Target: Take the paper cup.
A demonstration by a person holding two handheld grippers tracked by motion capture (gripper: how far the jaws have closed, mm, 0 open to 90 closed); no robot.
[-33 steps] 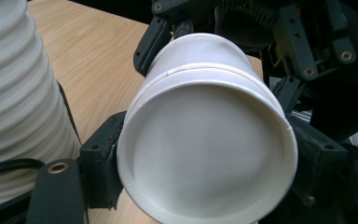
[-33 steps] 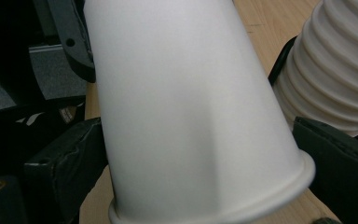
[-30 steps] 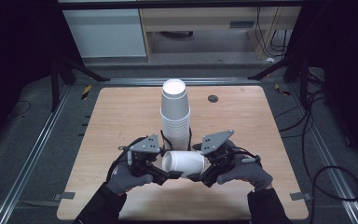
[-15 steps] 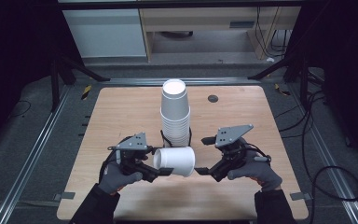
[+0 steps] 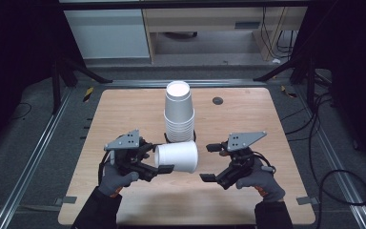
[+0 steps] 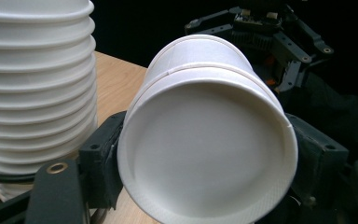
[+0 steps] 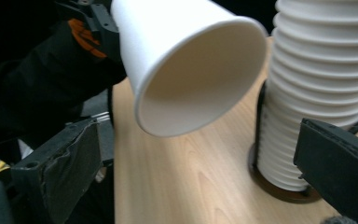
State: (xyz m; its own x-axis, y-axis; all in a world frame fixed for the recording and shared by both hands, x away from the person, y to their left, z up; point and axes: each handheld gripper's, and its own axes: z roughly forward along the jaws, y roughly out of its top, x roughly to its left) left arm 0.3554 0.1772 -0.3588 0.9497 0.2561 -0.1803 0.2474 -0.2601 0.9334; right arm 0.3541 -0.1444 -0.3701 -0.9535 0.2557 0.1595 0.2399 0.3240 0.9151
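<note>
— Two grippers are over the bench (image 5: 124, 114) in the high view, yes?
— Yes. The left gripper (image 5: 164, 160) holds a white paper cup (image 5: 176, 156) on its side, just in front of the stack of cups (image 5: 179, 112), which stands upright on a dark ring near the middle of the bench. The cup's mouth points to 3 o'clock, toward the right gripper (image 5: 208, 163). That one is apart from the cup; its fingers have just been opening and now stand wide with nothing between them.
— And the left gripper view?
— The cup's base (image 6: 207, 154) faces the camera, and the black fingers (image 6: 100, 163) press it from both sides. The stack (image 6: 37, 93) is at 9 o'clock.
— The right gripper view?
— The cup's open mouth (image 7: 200, 88) is at 12 o'clock, above the wood, clear of the wide fingers (image 7: 72, 163). The stack (image 7: 317, 88) is at 2 o'clock.
</note>
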